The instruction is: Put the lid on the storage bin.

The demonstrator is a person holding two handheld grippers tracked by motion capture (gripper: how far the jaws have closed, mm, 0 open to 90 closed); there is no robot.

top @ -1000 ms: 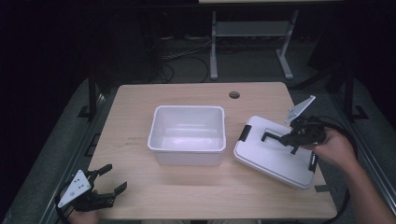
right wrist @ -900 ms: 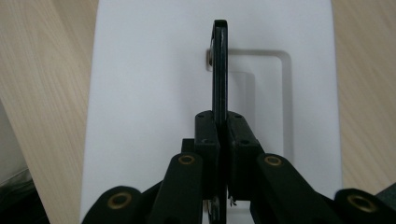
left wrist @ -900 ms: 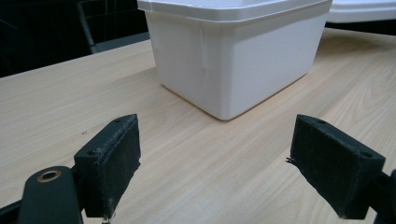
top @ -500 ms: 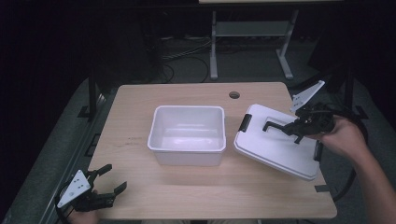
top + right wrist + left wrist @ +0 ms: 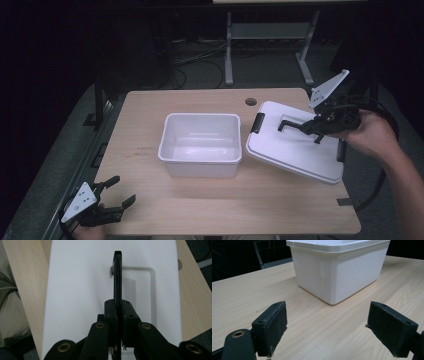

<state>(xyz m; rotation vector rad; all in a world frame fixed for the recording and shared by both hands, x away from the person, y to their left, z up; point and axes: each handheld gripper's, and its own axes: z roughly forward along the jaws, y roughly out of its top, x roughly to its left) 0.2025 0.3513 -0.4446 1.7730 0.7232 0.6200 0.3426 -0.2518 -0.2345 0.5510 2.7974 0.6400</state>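
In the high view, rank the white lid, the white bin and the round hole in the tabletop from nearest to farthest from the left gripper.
From the left gripper:
1. White bin, mid-table.
2. White lid, right side, held by its black handle.
3. Round hole, far edge.

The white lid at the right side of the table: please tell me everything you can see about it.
The lid is white, rectangular with rounded corners, and looks like smooth plastic. It has a black handle standing upright over a recess in its top and black clips at two opposite ends. The right gripper is shut on the handle and holds the lid tilted, lifted off the table, just right of the open white box. I cannot tell whether its low edge touches the wood.
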